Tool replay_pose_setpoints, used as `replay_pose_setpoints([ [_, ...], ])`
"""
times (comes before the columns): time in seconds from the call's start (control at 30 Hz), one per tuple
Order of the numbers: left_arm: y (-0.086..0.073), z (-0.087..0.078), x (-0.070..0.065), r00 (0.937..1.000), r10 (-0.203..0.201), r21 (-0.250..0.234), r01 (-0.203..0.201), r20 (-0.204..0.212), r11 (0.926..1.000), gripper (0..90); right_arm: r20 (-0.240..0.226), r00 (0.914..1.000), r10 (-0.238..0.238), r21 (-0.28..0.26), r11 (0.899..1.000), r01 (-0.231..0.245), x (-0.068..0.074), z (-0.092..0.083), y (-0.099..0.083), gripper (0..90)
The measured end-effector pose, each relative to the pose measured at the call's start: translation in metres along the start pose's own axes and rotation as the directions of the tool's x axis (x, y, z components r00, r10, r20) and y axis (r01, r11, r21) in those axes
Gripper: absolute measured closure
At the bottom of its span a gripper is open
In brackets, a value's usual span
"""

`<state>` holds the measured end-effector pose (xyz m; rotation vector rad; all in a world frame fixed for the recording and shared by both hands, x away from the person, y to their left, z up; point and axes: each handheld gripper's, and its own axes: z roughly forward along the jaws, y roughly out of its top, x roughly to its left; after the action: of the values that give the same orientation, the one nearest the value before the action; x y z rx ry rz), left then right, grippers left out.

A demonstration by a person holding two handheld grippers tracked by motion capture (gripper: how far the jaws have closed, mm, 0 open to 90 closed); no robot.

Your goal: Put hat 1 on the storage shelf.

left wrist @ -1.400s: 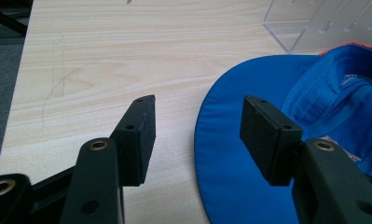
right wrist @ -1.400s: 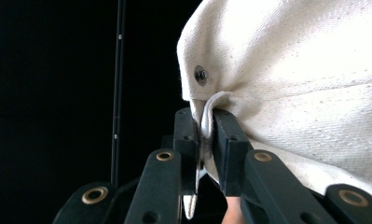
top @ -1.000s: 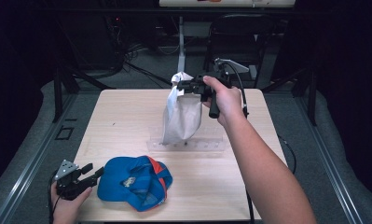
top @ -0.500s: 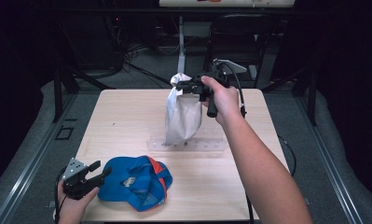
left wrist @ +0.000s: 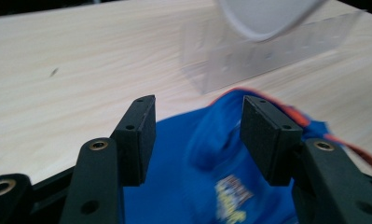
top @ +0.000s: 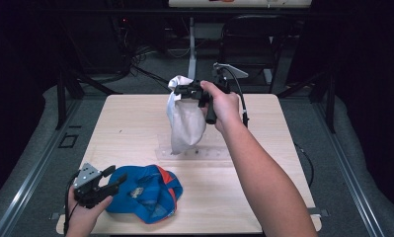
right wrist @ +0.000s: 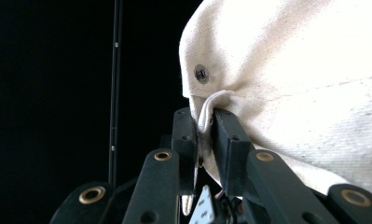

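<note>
A cream cap (top: 184,126) hangs above the middle of the wooden table (top: 130,123), pinched at its top edge by my right gripper (top: 177,91). In the right gripper view the pads clamp a fold of the cream cap (right wrist: 305,70) just below a small eyelet, so the right gripper (right wrist: 204,121) is shut on it. A blue cap (top: 145,195) with orange trim lies at the table's front left. My left gripper (top: 116,176) hovers at its left edge, open. In the left gripper view the blue cap (left wrist: 197,186) sits below and between the spread jaws of the left gripper (left wrist: 197,112), untouched.
A clear plastic strip (top: 194,150) lies flat on the table under the hanging cap, and the same plastic strip (left wrist: 267,51) lies beyond the blue cap. Dark floor, cables and a chair (top: 254,44) lie behind the table.
My left gripper has moved right and slightly up, closer over the blue cap's edge. The right gripper has drifted a little left with the cream cap still hanging from it.
</note>
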<state>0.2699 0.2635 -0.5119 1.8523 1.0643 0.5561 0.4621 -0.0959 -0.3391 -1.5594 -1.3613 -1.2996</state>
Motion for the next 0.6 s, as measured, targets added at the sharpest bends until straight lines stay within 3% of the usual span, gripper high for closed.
replay_pose_setpoints([
  [0.17, 0.022, 0.014, -0.019, 0.9972, 0.046, 0.005, -0.046, 0.059, 0.9989, 47.1, 0.005, 1.0, -0.004, 0.002, 1.0, 0.004, 0.001, 0.005, 0.0, 79.8],
  [0.2, 0.033, 0.024, -0.03, 0.9938, 0.064, -0.001, -0.064, 0.091, 0.998, 47.1, 0.003, 1.0, -0.006, -0.002, 1.0, 0.006, 0.002, 0.006, 0.0, 79.7],
  [0.23, 0.033, 0.024, -0.03, 0.9938, 0.064, -0.001, -0.064, 0.091, 0.998, 47.2, 0.003, 1.0, -0.006, -0.002, 1.0, 0.006, 0.002, 0.006, 0.0, 79.7],
  [0.27, 0.045, 0.036, -0.043, 0.9876, 0.104, 0.008, -0.105, 0.118, 0.9944, 47.1, 0.003, 0.9999, -0.011, 0.004, 1.0, 0.011, 0.003, 0.008, 0.0, 79.6],
  [0.3, 0.045, 0.036, -0.043, 0.9876, 0.104, 0.008, -0.105, 0.118, 0.9944, 47.2, 0.003, 0.9999, -0.011, 0.004, 1.0, 0.011, 0.003, 0.008, 0.0, 79.6],
  [0.4, 0.059, 0.058, -0.062, 0.9803, 0.135, 0.021, -0.139, 0.144, 0.99, 47.5, -0.006, 0.9999, -0.014, 0.006, 1.0, 0.014, 0.003, 0.011, 0.0, 79.5],
  [0.5, 0.064, 0.069, -0.068, 0.9802, 0.126, 0.024, -0.131, 0.153, 0.9912, 47.8, -0.006, 0.9999, -0.011, 0.007, 1.0, 0.011, 0.003, 0.013, 0.001, 79.5],
  [0.6, 0.073, 0.087, -0.076, 0.9847, 0.11, 0.02, -0.113, 0.136, 0.9933, 49.1, -0.011, 0.9998, -0.015, 0.01, 1.0, 0.015, 0.003, 0.015, 0.001, 79.4],
])
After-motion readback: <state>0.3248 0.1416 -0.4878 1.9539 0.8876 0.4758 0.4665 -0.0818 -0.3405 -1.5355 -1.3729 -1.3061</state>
